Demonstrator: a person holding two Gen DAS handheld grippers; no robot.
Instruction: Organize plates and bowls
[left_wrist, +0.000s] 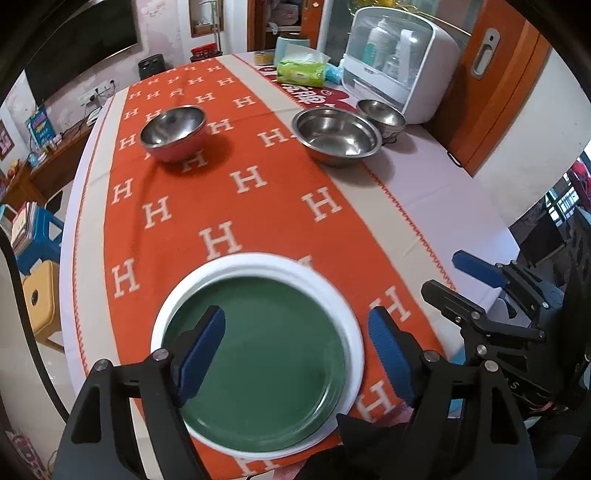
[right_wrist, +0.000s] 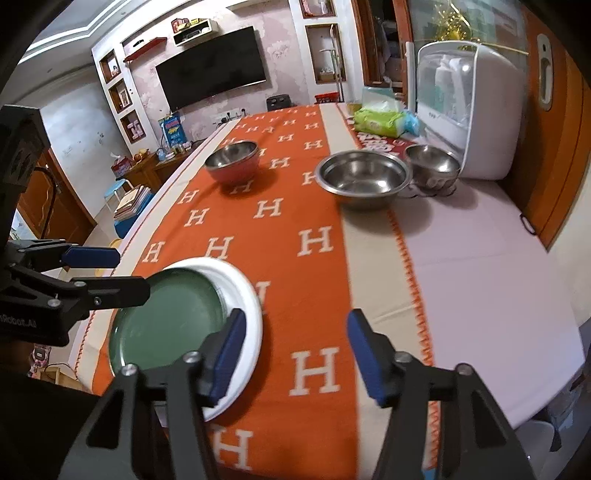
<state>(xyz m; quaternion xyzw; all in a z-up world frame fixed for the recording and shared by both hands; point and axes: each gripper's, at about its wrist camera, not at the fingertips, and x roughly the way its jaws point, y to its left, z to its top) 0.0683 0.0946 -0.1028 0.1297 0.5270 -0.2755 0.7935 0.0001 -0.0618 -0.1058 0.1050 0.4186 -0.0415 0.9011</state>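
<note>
A green plate (left_wrist: 266, 358) lies stacked on a white plate (left_wrist: 354, 332) near the table's front edge; both show in the right wrist view (right_wrist: 166, 325), (right_wrist: 247, 314). My left gripper (left_wrist: 297, 354) is open and empty just above the plates. My right gripper (right_wrist: 295, 354) is open and empty over the cloth, right of the plates; it shows in the left wrist view (left_wrist: 461, 277). A red-sided steel bowl (left_wrist: 173, 133) stands far left. A wide steel bowl (left_wrist: 337, 136) and a smaller steel bowl (left_wrist: 381, 115) stand far right.
An orange H-patterned cloth (left_wrist: 236, 206) covers the table. A white bottle cabinet (left_wrist: 399, 62), a green wipes pack (left_wrist: 301, 70) and a teal canister (left_wrist: 291, 44) stand at the far end. An orange door (left_wrist: 495, 81) is to the right. Stools (left_wrist: 40, 295) stand left of the table.
</note>
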